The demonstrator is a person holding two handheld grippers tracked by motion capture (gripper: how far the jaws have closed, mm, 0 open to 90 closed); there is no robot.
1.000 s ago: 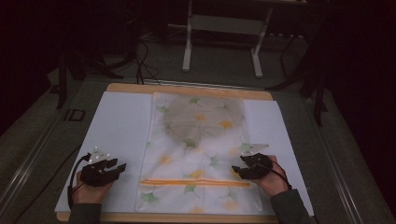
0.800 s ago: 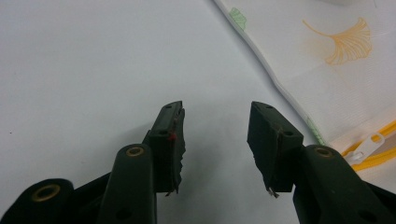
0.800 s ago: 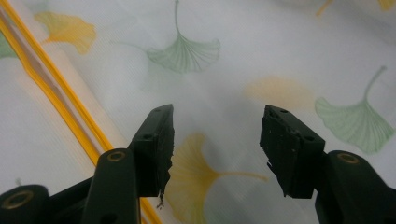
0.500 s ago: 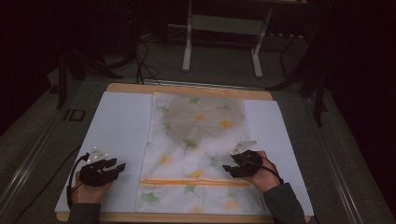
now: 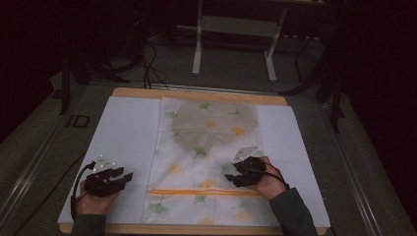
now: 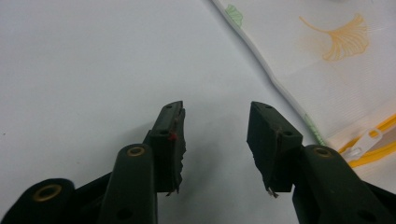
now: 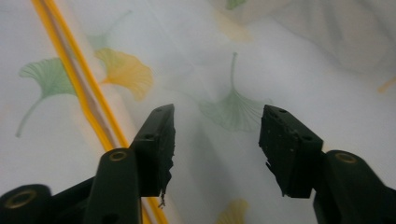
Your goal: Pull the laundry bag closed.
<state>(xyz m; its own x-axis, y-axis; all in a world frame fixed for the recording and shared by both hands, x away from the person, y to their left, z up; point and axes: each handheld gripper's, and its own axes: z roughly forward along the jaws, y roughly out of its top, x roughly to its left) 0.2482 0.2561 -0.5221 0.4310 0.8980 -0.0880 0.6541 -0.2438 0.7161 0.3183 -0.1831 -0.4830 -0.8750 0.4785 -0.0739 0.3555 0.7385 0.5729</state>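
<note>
Mesh bag (image 5: 209,162) lies flat mid-tabletop (image 5: 123,132) on the white sheet, long axis running away from the person, zipper (image 5: 201,191) crosswise at the near end. Risk: the thin mesh bunches or lifts a single layer if pinched off the zipper; the pull (image 6: 366,140) sits at the left edge. Right gripper (image 7: 215,140) over the bag, released, jaws just narrowing, nothing between. Left gripper (image 6: 215,135) released, over bare sheet beside the bag.
</note>
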